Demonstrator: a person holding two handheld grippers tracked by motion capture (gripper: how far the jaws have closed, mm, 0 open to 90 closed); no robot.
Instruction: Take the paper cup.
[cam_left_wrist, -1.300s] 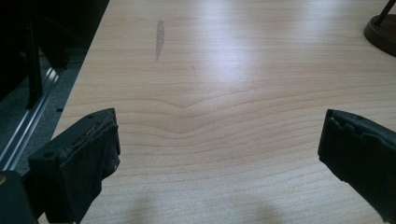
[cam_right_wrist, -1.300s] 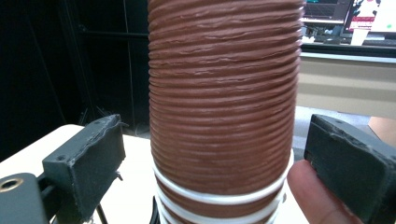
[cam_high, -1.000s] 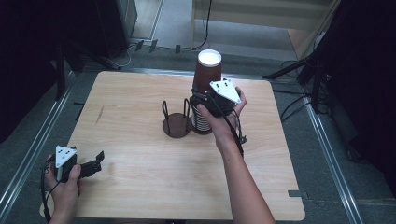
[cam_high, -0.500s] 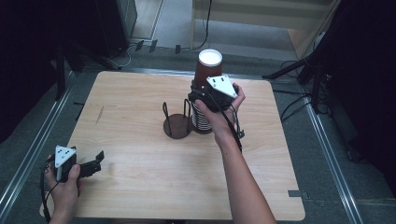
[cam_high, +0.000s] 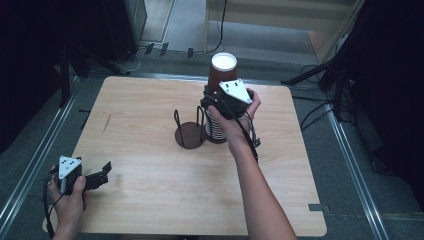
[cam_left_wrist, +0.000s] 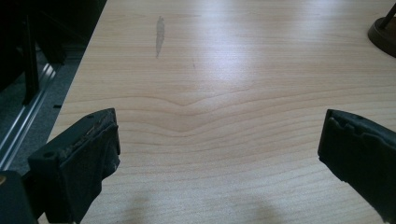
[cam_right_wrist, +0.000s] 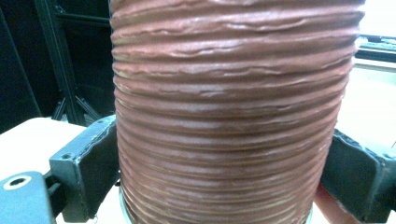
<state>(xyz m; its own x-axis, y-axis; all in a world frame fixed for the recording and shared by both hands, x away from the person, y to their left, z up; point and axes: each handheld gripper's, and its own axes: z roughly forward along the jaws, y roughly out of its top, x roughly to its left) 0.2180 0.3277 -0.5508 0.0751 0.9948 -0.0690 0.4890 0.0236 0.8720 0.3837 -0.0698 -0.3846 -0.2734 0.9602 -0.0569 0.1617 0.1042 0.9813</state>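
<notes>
Surroundings: dark room around a pale wooden bench (cam_high: 150, 200), grey floor and metal rails along its sides, cables and stands behind it.
Cup stack: I see a tall stack of reddish-brown ribbed paper cups (cam_high: 220, 85) standing upright near the far middle of the bench, white inside at the top; in the right gripper view its ribbed wall (cam_right_wrist: 233, 116) sits close ahead.
Right gripper: my right gripper (cam_high: 214, 106) is at the stack, roughly at mid height, held by the right hand (cam_high: 240, 117) from the near side.
Right fingers: one finger (cam_right_wrist: 86, 163) sits on each side of the cup wall, and both appear to press against it, so I read them as holding the stack.
Stand: a dark round base with upright wire loops (cam_high: 190, 132) sits just beside the stack, to its left in the high view.
Left gripper: my left gripper (cam_high: 102, 172) rests low at the near left corner of the bench, well apart from the stack.
Left fingers: spread wide, with bare wood between them (cam_left_wrist: 84, 158).
</notes>
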